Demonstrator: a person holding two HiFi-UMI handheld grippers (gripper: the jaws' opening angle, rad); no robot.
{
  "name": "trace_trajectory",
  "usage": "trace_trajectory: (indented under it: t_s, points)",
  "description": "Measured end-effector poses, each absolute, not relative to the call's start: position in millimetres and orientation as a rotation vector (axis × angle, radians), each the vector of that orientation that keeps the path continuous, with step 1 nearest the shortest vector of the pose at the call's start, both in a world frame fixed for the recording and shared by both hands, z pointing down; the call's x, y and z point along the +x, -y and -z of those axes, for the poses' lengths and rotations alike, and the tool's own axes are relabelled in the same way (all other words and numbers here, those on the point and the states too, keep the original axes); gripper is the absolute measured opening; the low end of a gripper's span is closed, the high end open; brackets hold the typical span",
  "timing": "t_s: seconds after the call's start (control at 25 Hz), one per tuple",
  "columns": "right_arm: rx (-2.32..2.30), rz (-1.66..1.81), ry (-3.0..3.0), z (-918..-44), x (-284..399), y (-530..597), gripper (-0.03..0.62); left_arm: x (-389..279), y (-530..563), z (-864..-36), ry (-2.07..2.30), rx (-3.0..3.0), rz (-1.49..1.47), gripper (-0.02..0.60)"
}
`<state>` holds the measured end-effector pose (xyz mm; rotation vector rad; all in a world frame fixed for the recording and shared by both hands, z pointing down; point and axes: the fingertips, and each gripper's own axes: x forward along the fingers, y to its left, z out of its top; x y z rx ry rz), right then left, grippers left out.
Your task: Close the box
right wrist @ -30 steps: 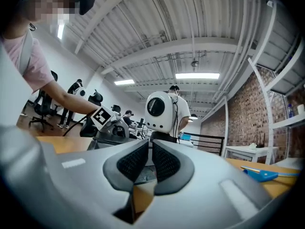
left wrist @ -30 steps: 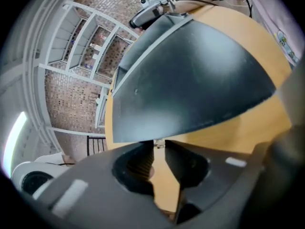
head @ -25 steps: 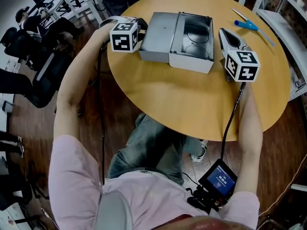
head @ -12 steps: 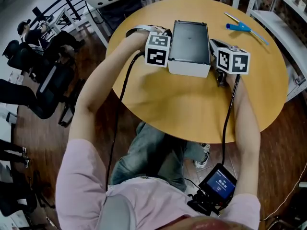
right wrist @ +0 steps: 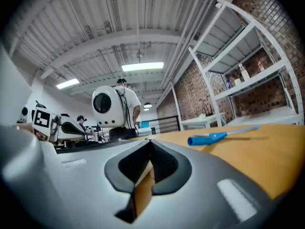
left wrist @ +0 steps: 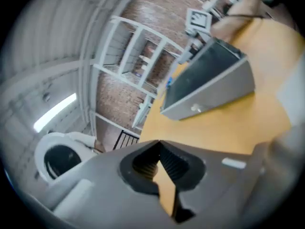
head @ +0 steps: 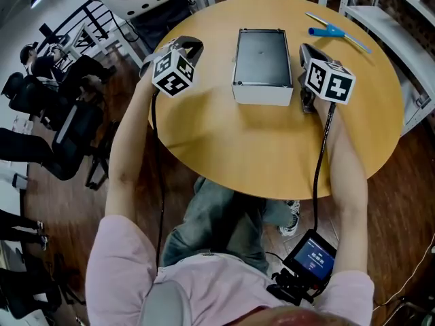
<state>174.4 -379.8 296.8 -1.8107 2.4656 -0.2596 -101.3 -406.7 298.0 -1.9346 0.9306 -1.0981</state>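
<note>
The closed grey box [head: 260, 60] sits on the round wooden table [head: 272, 148] between my grippers. My left gripper [left wrist: 158, 143] is apart at its left, jaws together and empty. My right gripper [right wrist: 150, 142] is just beside its right wall, empty jaws meeting after easing slightly.

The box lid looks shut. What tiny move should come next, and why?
Probably rest the left gripper on the table, away from the box: the lid seems to lie flat, and that gripper, shut and empty, hangs clear at the box's left.
</note>
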Motion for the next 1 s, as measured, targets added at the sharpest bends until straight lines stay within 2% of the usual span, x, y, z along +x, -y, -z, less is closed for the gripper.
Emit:
trace_trajectory:
  t_s: [0.08,0.28,0.36,0.44,0.52,0.72,1.0]
  points:
    - [-1.808,0.139,-2.406,-279.5,179.8,372.6,0.002,-109.4,408.2,-278.0,-1.134,-2.208,0.773,0.006]
    - [-1.841,0.007,-2.322,-271.7,186.4,366.0,0.002,-108.0,421.3,-224.2,-1.43,-2.721,-0.301,0.005]
    - [-1.847,-0.03,-2.31,-269.1,190.1,364.9,0.002,-100.7,436.9,-208.8,-1.459,-2.812,-0.599,0.005]
    - [-1.844,-0.066,-2.295,-263.3,195.0,362.2,0.002,-91.8,449.2,-202.5,-1.465,-2.844,-0.765,0.005]
    - [-1.843,-0.108,-2.286,-257.7,196.5,360.9,0.002,-87.8,458.8,-213.8,-1.505,-2.825,-0.744,0.005]
    - [-1.858,-0.188,-2.297,-251.4,194.7,359.8,0.002,-85.3,464.8,-259.5,-1.638,-2.756,-0.291,0.005]
    - [-1.827,-0.236,-2.337,-253.4,184.0,355.7,0.002,-54.4,451.5,-261.8,-1.468,-2.838,-0.293,0.005]
